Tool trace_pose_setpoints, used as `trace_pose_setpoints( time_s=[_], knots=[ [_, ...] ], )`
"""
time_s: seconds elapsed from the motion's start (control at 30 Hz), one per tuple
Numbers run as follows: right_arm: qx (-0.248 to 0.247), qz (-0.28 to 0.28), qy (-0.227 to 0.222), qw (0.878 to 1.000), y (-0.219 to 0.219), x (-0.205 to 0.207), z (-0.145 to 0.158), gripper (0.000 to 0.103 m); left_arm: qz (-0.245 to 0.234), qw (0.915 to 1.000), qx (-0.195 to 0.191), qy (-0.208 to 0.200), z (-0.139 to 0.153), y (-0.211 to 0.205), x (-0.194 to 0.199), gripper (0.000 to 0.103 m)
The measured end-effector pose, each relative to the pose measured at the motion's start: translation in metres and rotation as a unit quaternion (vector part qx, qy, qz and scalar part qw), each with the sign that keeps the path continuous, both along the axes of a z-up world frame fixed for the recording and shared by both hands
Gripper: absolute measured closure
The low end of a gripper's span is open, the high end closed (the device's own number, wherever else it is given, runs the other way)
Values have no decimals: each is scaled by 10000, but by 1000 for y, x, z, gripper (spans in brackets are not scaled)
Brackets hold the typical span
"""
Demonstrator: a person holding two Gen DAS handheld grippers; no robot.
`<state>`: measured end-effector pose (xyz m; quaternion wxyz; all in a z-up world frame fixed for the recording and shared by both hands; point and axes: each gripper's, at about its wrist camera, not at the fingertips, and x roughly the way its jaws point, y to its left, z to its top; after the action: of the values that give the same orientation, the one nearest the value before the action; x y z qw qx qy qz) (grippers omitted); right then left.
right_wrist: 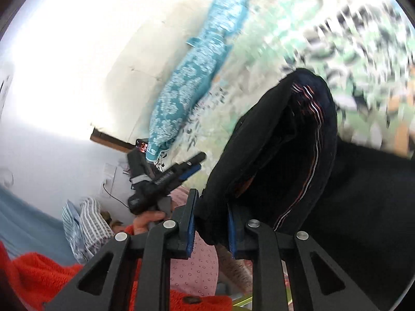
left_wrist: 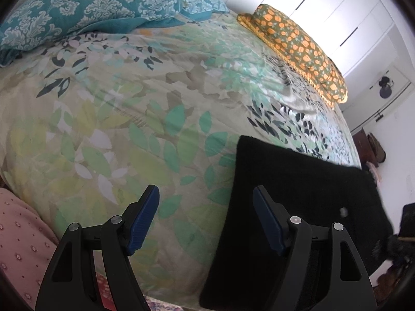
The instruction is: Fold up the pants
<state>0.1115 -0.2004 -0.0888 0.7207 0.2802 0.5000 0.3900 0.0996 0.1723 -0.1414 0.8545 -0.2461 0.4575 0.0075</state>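
Bedroom, mid-fold: black pants (right_wrist: 298, 140) w/ thin red-and-white side stripes hang bunched from the right gripper (right_wrist: 210, 229), whose blue-padded jaws are clamped narrow on a gathered edge of the fabric. The rest of the garment drapes down to the right and lies dark on the bed; in the left wrist view it shows as a flat black slab (left_wrist: 298, 186) at the near-right corner of the leaf-print green and cream bedspread (left_wrist: 135, 108). The left gripper (left_wrist: 206, 220) hangs over the bedspread, jaws wide, nothing between them, its right finger in front of the pants' edge. From the right wrist view the same tool (right_wrist: 166, 178) is seen in a hand (right_wrist: 147, 220), a small label on its body too blurred to read. No legible writing anywhere. Teal damask pillows (left_wrist: 85, 7) and a mustard floral cushion (left_wrist: 298, 44) sit at the far side. Right view heavily motion-blurred; bedspread pattern smeared. Red fleece (right_wrist: 44, 277) cut off at the bottom edge.
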Motion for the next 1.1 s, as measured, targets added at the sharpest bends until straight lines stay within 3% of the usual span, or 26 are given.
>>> trace_pose_setpoints(
  time_s=[0.23,0.53,0.67,0.73,0.8,0.87,0.9,0.93,0.97,1.1],
  knots=[
    [-813,-280,-327,9958,-57,-25,20,83,-129,9999,-57,-18,1,-6,1,27],
    [-1185,-950,-41,9884,-127,-47,-4,83,-567,9981,224,-34,5,-30,-1,27],
    [-1302,-1182,280,9840,-136,-60,-42,83,-830,9956,420,-76,7,-46,-3,26],
    [-1546,-1313,846,9755,-140,-62,-84,83,-1044,9932,499,-73,7,-58,-2,26],
    [-1480,-1449,1173,9713,-142,-68,-114,81,-1303,9893,649,-61,6,-72,-2,26],
    [-1236,-1636,1166,9718,-148,-70,-112,74,-1556,9842,835,-102,9,-87,-4,26],
    [-1257,-1662,1167,9711,-150,-70,-105,68,-1733,9802,939,-167,11,-96,-8,26],
    [-1335,-1651,1131,9706,-152,-69,-100,56,-1858,9774,984,-218,13,-102,-10,26],
    [-1510,-1667,1031,9689,-154,-67,-92,52,-1971,9748,1010,-262,14,-108,-12,26],
    [-2327,-1727,40,9571,-154,-47,-38,52,-2431,9633,1100,-303,11,-139,-11,26]
  ],
)
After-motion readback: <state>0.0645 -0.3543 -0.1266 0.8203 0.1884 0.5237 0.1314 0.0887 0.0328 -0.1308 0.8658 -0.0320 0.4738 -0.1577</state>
